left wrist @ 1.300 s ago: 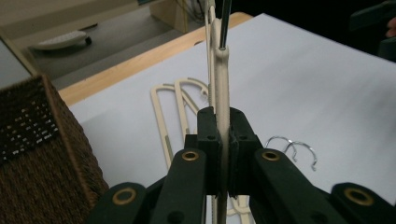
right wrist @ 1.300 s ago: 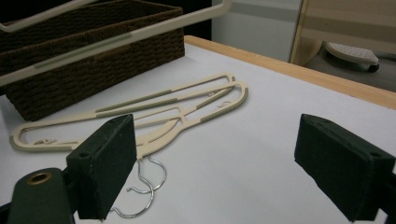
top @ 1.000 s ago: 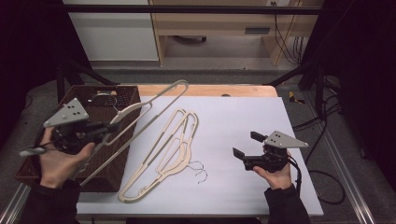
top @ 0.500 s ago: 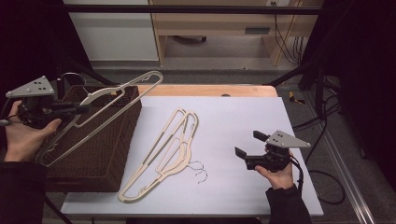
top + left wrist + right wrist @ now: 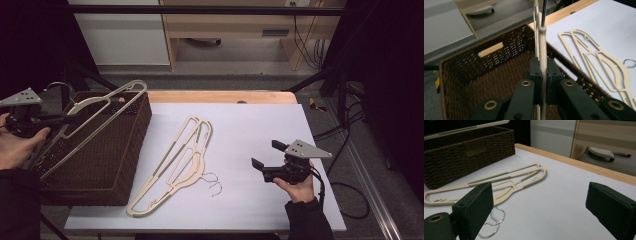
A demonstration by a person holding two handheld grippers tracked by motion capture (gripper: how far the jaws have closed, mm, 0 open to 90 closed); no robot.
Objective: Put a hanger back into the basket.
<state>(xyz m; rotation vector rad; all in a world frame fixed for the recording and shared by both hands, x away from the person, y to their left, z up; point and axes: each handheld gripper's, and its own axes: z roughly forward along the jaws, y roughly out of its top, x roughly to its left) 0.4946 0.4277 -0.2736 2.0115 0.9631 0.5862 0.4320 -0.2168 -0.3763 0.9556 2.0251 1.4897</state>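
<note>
Two cream hangers (image 5: 175,165) are laid overlapping on the white table sheet (image 5: 260,130); a wooden cabinet (image 5: 235,30) is seen behind.

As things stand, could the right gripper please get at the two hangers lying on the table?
Probably yes. The right gripper has its jaws open and aimed toward the hangers, with only bare table between them. The left gripper is off over the basket, shut on another hanger.

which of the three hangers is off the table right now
The hanger clamped in the left tool, held slanting over the wicker basket. The other two hangers lie flat, overlapping, on the white table.
</note>
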